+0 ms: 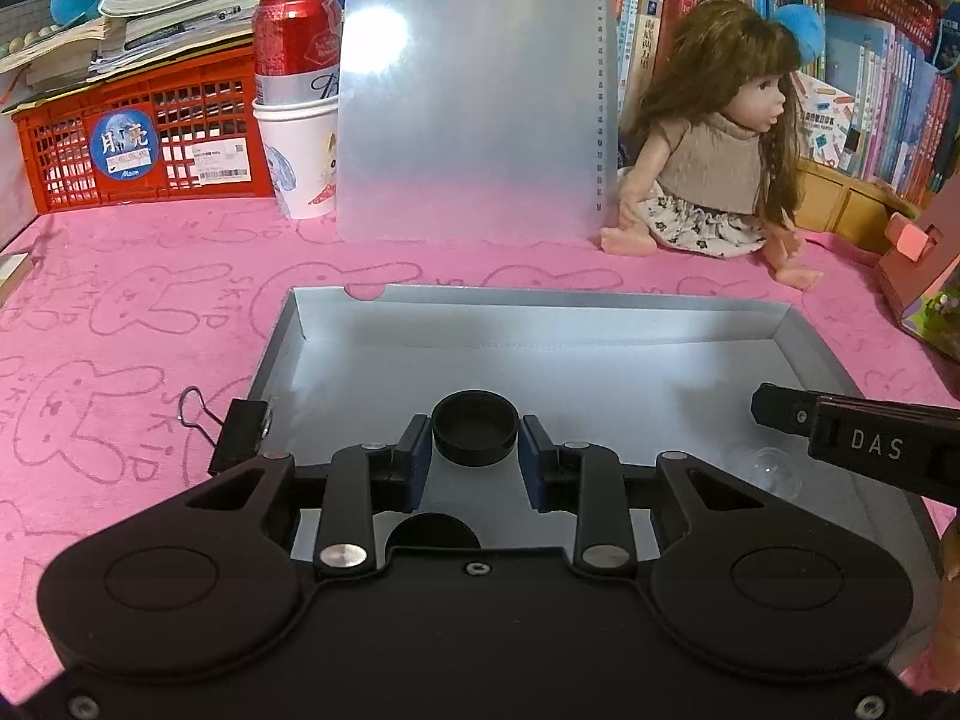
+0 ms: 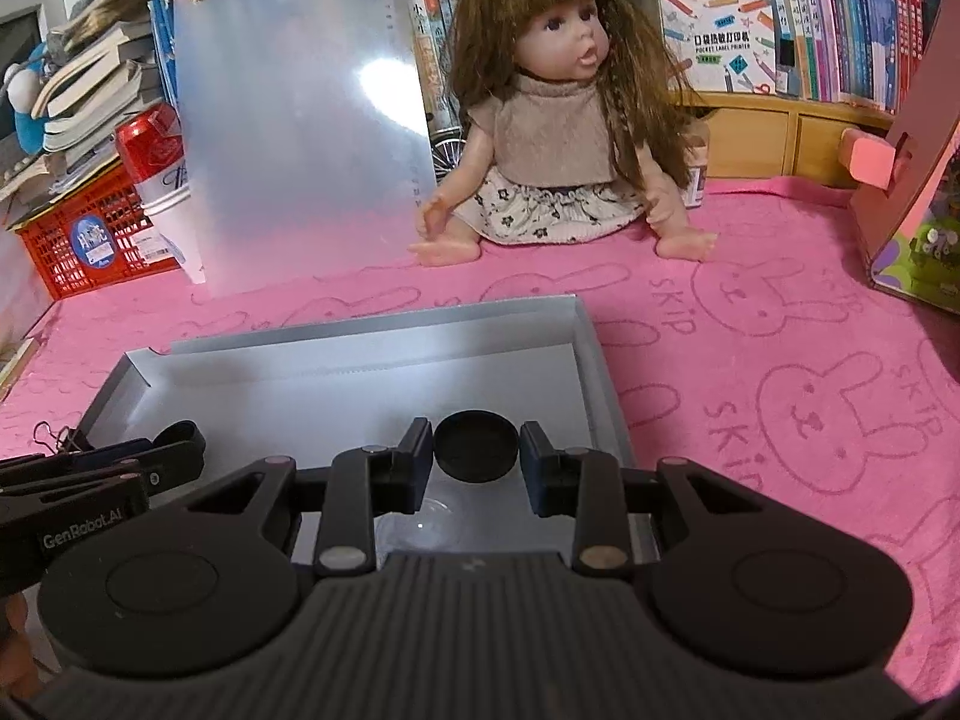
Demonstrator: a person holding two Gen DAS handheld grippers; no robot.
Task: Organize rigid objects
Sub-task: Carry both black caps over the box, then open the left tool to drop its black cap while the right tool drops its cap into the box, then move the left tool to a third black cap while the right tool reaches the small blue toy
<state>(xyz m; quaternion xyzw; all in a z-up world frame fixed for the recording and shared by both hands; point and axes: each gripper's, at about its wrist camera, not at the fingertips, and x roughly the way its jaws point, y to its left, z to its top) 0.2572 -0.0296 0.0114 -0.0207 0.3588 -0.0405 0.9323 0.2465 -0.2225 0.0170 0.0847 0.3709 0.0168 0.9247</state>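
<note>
A shallow grey tray (image 1: 336,354) lies on the pink cloth; it also shows in the right wrist view (image 2: 594,360). My left gripper (image 1: 475,450) is over the tray's near part, its fingers on either side of a black round cap (image 1: 475,427) with small gaps, so the hold is unclear. My right gripper (image 2: 475,456) likewise flanks a black round cap (image 2: 475,444) over the tray. A clear glass ball (image 1: 771,471) lies in the tray under the right gripper's finger (image 1: 780,408). Another black disc (image 1: 433,531) lies beneath the left gripper.
A black binder clip (image 1: 240,432) sits at the tray's left edge. A doll (image 2: 558,120), an upright translucent clipboard (image 1: 474,90), a red can in a paper cup (image 1: 297,102), a red crate (image 1: 144,132) and a pink cardboard house (image 2: 912,180) stand behind and right.
</note>
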